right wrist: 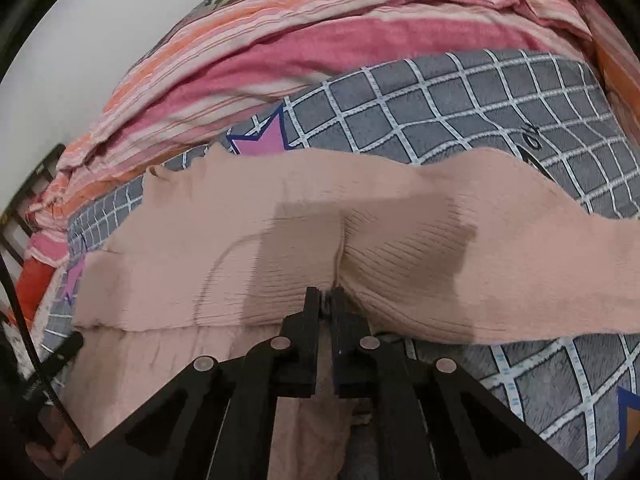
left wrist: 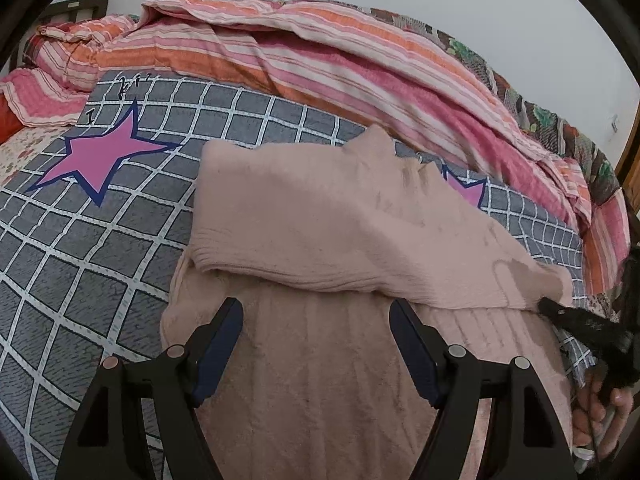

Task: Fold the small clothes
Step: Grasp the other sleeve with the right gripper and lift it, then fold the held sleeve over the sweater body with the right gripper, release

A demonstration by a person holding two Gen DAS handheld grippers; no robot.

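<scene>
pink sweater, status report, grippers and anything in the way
Left gripper open, hovering over the pink sweater. Right gripper shut on the sweater's ribbed edge, part folded over. Striped quilt bunched behind, not in the way.

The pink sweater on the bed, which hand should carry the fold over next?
Right. The right hand-held gripper is shut on the pink sweater edge, while the left hand-held gripper hangs open above it.

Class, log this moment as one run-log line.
left hand-held gripper: open above pink sweater | right hand-held gripper: shut on sweater edge
</scene>
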